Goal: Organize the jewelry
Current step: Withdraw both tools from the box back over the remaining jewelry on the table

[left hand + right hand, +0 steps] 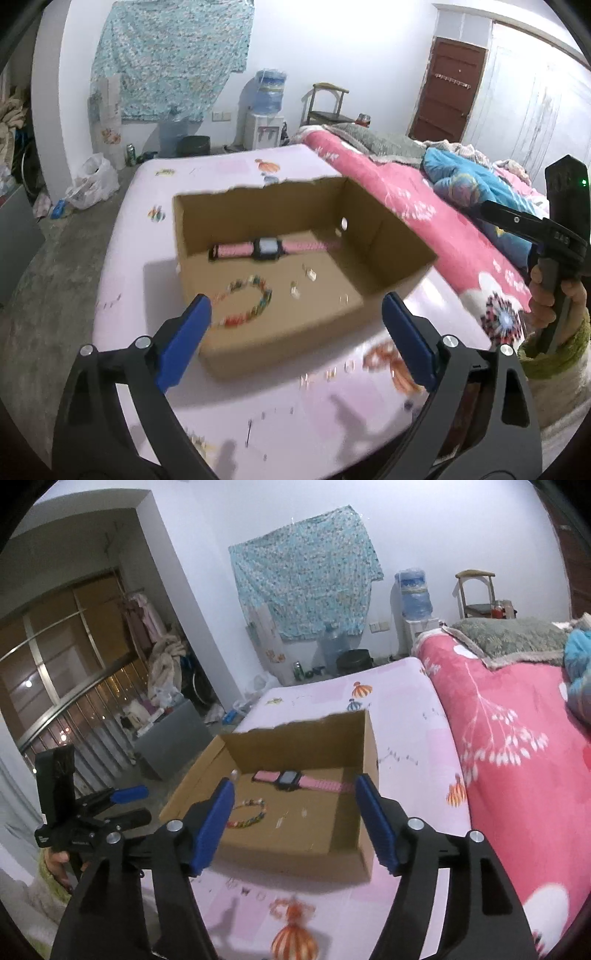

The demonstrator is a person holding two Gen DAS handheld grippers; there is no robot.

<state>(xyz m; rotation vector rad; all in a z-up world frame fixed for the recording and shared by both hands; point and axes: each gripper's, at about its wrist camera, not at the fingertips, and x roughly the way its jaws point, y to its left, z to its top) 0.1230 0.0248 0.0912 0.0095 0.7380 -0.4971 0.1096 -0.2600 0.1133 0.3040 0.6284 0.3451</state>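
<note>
an open brown cardboard box [280, 266] with a torn back edge sits on a bed covered by a pale pink sheet printed with small orange figures [229, 170]. everything here is placed relative to that box.

inside the box, along its far wall, lies a watch with a pink strap and a dark square face [266, 249], stretched out flat. nearer the front of the box floor, toward its left side, lies a ring-shaped bracelet of many-coloured beads [246, 302]. a few tiny pale pieces [312, 274] are scattered on the box floor to the right of the bracelet; they are too blurred to identify. more small bits lie on the sheet just in front of the box.

the left tool [297, 325], black with blue pads, hangs in front of the box's near wall with its fingers spread wide apart and nothing between them. the right tool [295, 819], the same make, is also poised at the near side of the box, its fingers standing apart and empty. a hand in a green knitted cuff [554, 306] grips the right tool's handle, off to the right of the box.

to the right of the box a bright pink quilt with white flowers [517, 738] covers the rest of the bed. beyond the box, a light blue patterned cloth [306, 587] hangs on the white wall.
</note>
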